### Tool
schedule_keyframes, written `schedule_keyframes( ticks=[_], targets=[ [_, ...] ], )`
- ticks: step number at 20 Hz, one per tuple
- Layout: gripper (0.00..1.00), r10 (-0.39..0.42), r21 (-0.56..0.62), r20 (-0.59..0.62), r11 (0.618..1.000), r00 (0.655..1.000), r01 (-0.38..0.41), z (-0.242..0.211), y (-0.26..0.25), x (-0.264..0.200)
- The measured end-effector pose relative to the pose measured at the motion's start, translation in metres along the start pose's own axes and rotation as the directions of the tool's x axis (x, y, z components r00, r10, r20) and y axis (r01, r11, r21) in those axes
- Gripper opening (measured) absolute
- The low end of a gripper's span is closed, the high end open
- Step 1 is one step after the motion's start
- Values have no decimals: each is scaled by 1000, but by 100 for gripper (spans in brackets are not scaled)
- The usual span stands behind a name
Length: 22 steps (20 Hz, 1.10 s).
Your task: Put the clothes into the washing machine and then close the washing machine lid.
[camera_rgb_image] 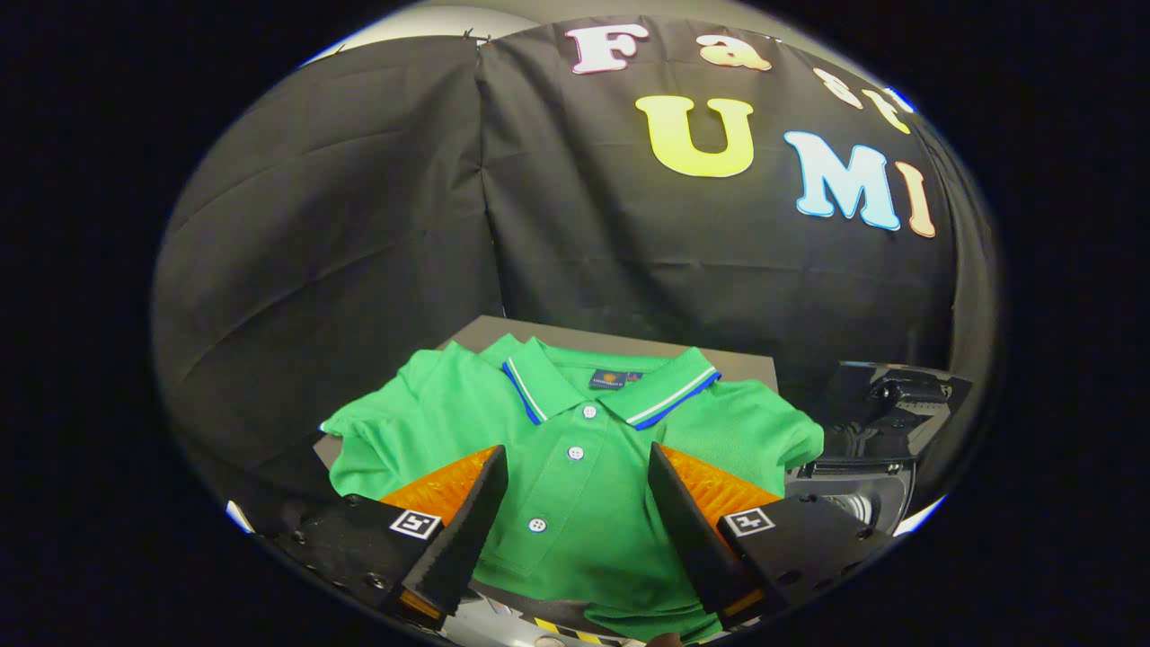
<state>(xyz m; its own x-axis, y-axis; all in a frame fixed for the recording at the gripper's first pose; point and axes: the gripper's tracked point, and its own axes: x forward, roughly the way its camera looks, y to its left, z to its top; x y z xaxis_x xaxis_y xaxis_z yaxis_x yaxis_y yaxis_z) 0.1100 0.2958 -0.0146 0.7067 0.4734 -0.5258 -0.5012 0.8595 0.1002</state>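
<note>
- Gripper: jaws spread wide, holding nothing.
- Green polo shirt: lies flat on the desk, between and beyond the jaws; pinching a thick fold near the placket should lift it cleanly.
- Washing machine: right of the jaws, lid open.

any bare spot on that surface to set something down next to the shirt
Little. The green shirt covers most of the grey surface; bare strips show behind the collar and at its far right corner. The open gripper straddles the placket. The washing machine crowds the right.
</note>
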Motion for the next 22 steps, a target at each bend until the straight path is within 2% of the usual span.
schedule_keyframes(
  ticks=[6, 9, 10, 16, 20, 22],
  targets=[
    [98, -35, 21, -35, 999, 999, 36, -15, -8, 11],
    [98, -36, -48, -45, 998, 998, 34, -16, -5, 14],
    [94, -15, -56, -46, 998, 999, 13, -16, 0, 13],
    [2, -8, -27, -32, 1000, 999, 7, -18, 8, 19],
    [1, 26, 29, 84, 999, 996, -29, 8, 7, -1],
    [1, 36, 14, 141, 999, 989, -38, 30, 5, -9]
  ],
)
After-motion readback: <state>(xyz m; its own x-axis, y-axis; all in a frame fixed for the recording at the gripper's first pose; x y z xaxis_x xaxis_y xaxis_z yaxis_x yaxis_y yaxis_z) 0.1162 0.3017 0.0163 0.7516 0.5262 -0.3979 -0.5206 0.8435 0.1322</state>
